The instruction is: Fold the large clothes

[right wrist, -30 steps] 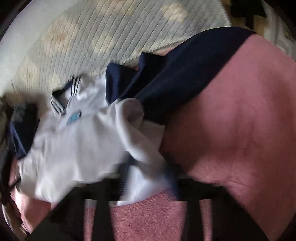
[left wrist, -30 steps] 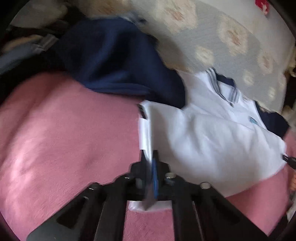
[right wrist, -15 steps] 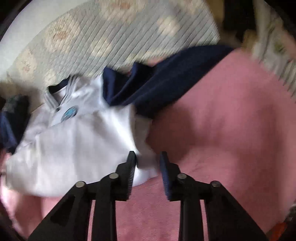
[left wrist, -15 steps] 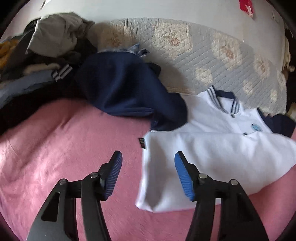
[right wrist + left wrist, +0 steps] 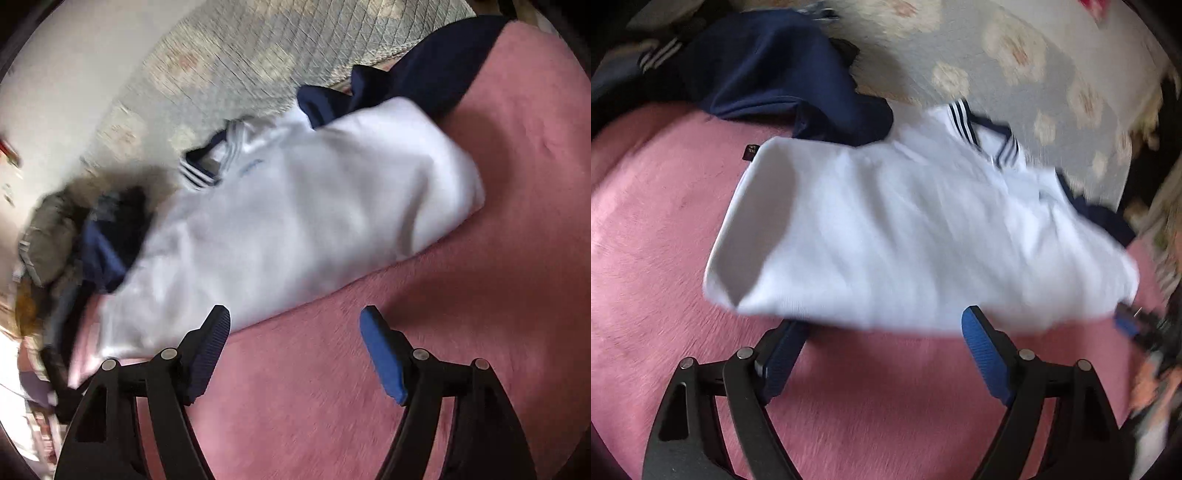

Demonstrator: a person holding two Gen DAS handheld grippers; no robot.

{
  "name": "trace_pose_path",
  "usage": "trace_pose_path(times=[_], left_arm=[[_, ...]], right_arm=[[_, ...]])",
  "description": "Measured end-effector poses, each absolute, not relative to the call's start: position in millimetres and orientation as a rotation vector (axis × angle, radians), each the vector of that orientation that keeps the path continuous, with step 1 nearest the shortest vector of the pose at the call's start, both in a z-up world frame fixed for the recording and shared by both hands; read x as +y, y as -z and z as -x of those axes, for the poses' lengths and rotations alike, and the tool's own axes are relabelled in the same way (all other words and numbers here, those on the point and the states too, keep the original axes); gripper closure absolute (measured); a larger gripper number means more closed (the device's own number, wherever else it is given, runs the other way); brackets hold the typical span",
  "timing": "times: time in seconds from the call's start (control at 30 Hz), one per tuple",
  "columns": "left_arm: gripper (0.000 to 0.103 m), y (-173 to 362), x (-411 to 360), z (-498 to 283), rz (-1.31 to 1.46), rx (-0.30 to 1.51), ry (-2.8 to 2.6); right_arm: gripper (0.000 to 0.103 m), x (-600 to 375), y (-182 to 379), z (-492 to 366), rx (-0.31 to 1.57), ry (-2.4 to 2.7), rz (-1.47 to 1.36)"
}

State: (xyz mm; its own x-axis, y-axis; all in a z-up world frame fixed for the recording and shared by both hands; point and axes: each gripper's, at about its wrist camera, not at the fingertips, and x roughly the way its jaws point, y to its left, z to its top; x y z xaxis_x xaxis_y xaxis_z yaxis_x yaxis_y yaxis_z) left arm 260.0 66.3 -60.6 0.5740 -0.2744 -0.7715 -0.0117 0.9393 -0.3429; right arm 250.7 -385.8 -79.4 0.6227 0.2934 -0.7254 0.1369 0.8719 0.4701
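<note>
While opening, left gripper (image 5: 886, 332) and right gripper (image 5: 293, 325): jaws apart, nothing between. Folded white polo shirt with navy striped collar (image 5: 905, 229) on pink fleece blanket (image 5: 657, 229), released.

Bare pink blanket (image 5: 480, 295) near side; folded white shirt (image 5: 314, 221), navy garment (image 5: 768, 70) beyond

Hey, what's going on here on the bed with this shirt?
A person with a handheld gripper in each hand is folding a white polo shirt with a navy striped collar on a pink blanket. Its bottom half is folded up over the chest. The left gripper and the right gripper both have their jaws opening, with no cloth between them, just short of the shirt's near edge. A navy garment lies behind the shirt, against a quilted floral cover.
</note>
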Motion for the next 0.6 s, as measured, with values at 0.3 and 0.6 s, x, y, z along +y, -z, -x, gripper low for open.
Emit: trace_pose_path(times=[0.3, 0.6], left_arm=[[0.085, 62.8, 73.5, -280.6, 0.305, 0.842, 0.119], [0.093, 20.6, 73.1, -222.8, 0.288, 0.759, 0.148]], right_arm=[[0.052, -389.9, 82.8, -282.7, 0.756, 0.064, -0.474], [0.093, -402.3, 39.3, -227.5, 0.688, 0.009, -0.477]])
